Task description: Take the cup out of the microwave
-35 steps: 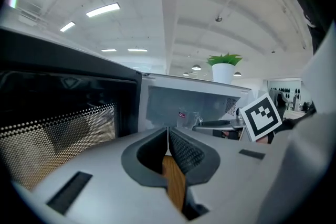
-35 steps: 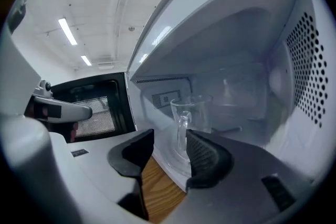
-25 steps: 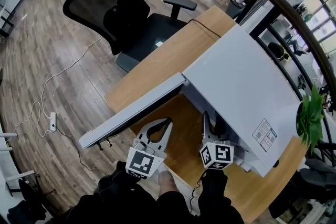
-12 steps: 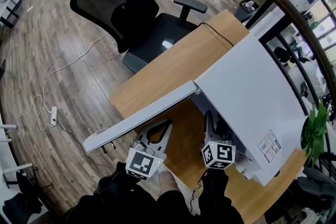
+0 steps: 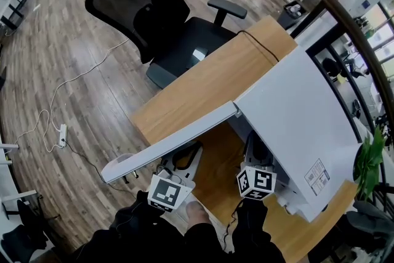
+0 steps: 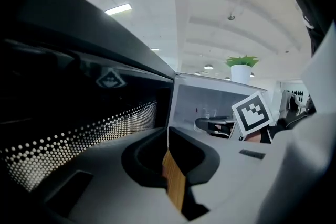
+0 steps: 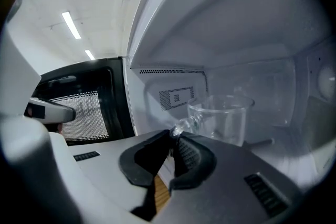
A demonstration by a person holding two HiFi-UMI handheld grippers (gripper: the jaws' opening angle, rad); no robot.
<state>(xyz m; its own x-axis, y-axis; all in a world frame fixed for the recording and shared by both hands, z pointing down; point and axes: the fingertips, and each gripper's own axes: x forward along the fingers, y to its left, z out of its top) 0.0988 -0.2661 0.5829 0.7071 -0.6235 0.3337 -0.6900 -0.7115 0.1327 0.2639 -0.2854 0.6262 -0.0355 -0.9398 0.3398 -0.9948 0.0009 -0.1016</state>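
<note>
The white microwave (image 5: 295, 114) stands on the desk with its door (image 5: 178, 141) swung open to the left. A clear glass cup (image 7: 220, 118) sits inside on the cavity floor, its handle (image 7: 184, 124) turned toward me. My right gripper (image 7: 172, 139) reaches into the opening (image 5: 252, 154); its jaws are closing tight, and the pads pinch the handle. My left gripper (image 6: 169, 136) is shut on nothing, low beside the dark inner face of the door (image 6: 79, 113) and partly under the door in the head view (image 5: 188, 160). The head view hides the cup.
A black office chair (image 5: 141, 9) stands beyond the wooden desk (image 5: 203, 80). A green plant (image 5: 369, 163) is at the right, behind the microwave. A power strip (image 5: 61, 140) and cables lie on the wood floor at the left.
Both grippers have edged forward toward the microwave. The right gripper's jaws have drawn together inside the opening. The door stays open.
</note>
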